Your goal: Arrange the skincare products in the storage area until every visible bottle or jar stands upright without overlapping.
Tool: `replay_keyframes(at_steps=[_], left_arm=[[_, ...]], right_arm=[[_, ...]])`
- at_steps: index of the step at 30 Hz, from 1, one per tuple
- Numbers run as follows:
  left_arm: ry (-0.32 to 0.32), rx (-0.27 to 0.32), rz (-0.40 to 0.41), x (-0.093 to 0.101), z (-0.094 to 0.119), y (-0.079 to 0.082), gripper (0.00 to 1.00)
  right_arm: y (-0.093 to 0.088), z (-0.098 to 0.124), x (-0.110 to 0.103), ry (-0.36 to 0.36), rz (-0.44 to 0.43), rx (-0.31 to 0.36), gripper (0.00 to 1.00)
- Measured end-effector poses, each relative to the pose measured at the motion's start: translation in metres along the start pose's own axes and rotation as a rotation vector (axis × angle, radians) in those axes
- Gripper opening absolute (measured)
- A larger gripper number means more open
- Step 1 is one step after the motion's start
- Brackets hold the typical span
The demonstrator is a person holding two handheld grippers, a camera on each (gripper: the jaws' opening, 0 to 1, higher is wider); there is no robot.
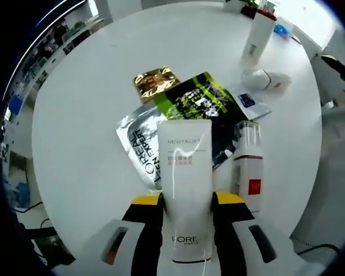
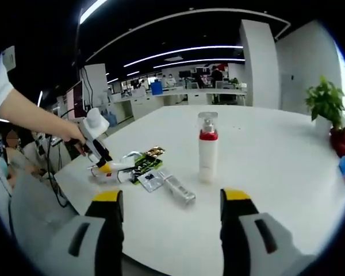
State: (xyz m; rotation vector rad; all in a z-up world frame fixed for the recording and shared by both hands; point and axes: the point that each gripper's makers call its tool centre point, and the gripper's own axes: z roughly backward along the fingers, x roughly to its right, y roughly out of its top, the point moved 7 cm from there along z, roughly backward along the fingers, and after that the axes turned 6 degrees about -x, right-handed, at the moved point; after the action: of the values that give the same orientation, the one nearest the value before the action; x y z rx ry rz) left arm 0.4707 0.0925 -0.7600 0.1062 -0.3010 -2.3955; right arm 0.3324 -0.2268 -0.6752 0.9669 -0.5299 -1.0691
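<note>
Nearby, sachets point(image 1: 178, 109) and a lying bottle point(image 1: 248, 172) crowd the left tool's point(image 1: 187, 215) tube point(image 1: 185, 190).

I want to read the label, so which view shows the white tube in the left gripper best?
The left gripper view: the white tube sits large between the left gripper jaws, its print readable. In the right gripper view the left gripper is far off and the tube is too small to make out.

Round white table point(image 2: 287, 172), potted green plant point(image 2: 326, 106) at its edge, office desks point(image 2: 178, 95) behind

Left view close above table point(image 1: 75, 115), right view low, farther
</note>
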Motion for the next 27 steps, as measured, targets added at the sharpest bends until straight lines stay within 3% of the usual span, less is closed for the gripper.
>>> replay_keyframes(at_steps=[15,27], left_arm=[[0.016,-0.003,0.006,0.001,0.003,0.001,0.29],[0.018,0.075,0.038,-0.006,0.025,0.000,0.29]], right_arm=[[-0.001,0.000,0.000,-0.005,0.010,-0.013,0.67],[-0.002,-0.001,-0.001,0.003,0.024,-0.017,0.67]])
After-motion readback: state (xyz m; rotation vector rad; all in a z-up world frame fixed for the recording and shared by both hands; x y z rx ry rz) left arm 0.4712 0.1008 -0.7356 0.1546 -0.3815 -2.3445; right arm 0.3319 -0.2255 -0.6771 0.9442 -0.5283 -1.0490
